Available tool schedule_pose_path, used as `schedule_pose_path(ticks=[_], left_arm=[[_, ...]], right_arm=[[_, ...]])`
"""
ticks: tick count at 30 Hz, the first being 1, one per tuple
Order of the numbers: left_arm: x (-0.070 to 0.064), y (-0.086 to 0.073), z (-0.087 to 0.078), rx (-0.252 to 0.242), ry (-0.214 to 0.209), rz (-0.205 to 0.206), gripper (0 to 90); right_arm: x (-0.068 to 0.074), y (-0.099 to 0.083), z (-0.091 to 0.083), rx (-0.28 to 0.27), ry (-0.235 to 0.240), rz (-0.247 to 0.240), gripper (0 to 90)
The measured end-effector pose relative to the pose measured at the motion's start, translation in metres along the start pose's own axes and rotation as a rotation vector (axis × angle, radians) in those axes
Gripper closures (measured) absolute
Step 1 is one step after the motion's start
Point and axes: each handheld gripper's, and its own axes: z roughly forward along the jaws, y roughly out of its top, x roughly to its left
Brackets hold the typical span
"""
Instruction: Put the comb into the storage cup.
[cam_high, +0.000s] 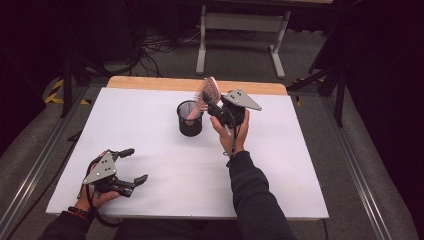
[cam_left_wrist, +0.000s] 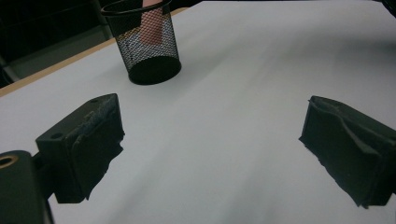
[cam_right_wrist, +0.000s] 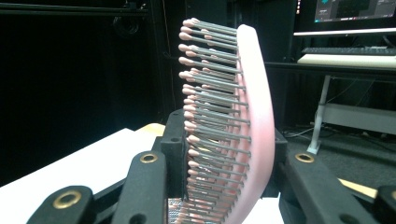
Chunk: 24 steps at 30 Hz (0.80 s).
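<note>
My right gripper (cam_high: 214, 107) clamped across head of pink hairbrush (cam_high: 209, 92), bristles toward one jaw, back against other

Brush long axis tilted, handle end down inside black mesh cup (cam_high: 190, 119), head leaning up-right over rim

Cup sits just left of my right gripper; next move, I judge, runs along that tilt

Left gripper (cam_high: 131, 165) spread wide, idle near table (cam_high: 300, 165) front edge, well apart from cup

Pink hairbrush (cam_right_wrist: 250, 130) clamped between black fingers (cam_right_wrist: 175, 154)
</note>
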Motion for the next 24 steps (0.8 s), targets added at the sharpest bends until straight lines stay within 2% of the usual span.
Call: schedule_pose_path(ticks=[7, 8, 13, 24], left_arm=[[0.0, 0.0, 0.0, 0.002, 0.0, 0.002, 6.6], [0.0, 0.0, 0.0, 0.001, -0.001, 0.002, 6.6], [0.0, 0.0, 0.0, 0.001, -0.002, 0.001, 6.6], [0.0, 0.0, 0.001, 0.003, -0.002, 0.0, 6.8]], right_arm=[[0.006, -0.01, 0.003, 0.012, 0.02, 0.011, 64.3], [0.006, -0.014, 0.003, 0.007, 0.023, 0.032, 64.2], [0.002, -0.02, 0.003, 0.011, 0.018, 0.061, 64.1], [0.001, -0.032, 0.006, 0.036, 0.025, 0.085, 63.4]])
